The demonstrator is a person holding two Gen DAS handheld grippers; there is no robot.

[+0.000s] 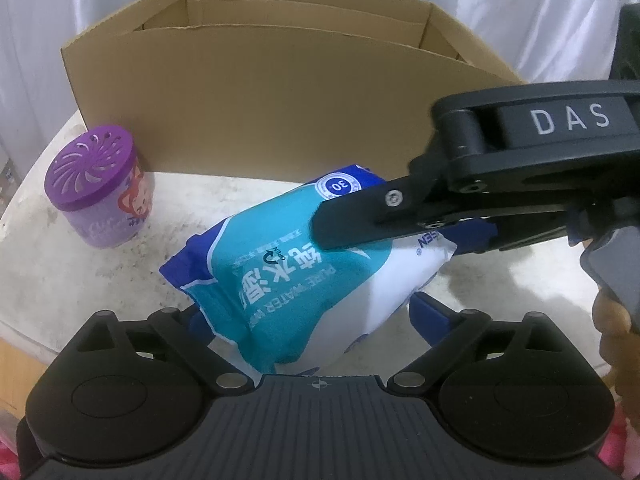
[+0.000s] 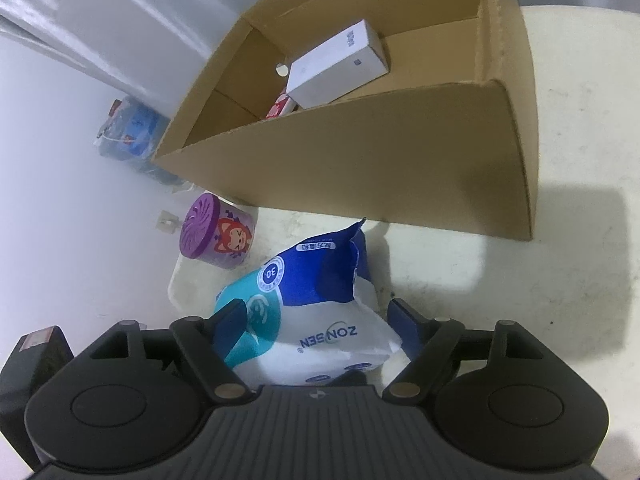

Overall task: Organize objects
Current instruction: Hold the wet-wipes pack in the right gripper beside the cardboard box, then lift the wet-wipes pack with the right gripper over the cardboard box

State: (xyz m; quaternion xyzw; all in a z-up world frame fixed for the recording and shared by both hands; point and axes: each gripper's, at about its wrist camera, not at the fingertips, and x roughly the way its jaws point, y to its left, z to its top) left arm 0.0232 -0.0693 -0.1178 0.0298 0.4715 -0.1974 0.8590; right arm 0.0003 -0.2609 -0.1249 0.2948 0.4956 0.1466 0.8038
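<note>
Wet-wipes pack (image 1: 280, 264) lies on the desk near its front edge, before the cardboard box (image 1: 280, 112). Both the left gripper (image 1: 304, 320) and right gripper (image 2: 316, 312) straddle it, jaws spread, not pinching. Closing off-centre could let the soft pack slip and knock the purple air-freshener jar (image 1: 100, 196).

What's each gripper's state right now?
Left gripper: jaws wide around the wipes pack; whether it grips cannot be told.
Right gripper: open, astride the same pack, gap at one pad.
</note>
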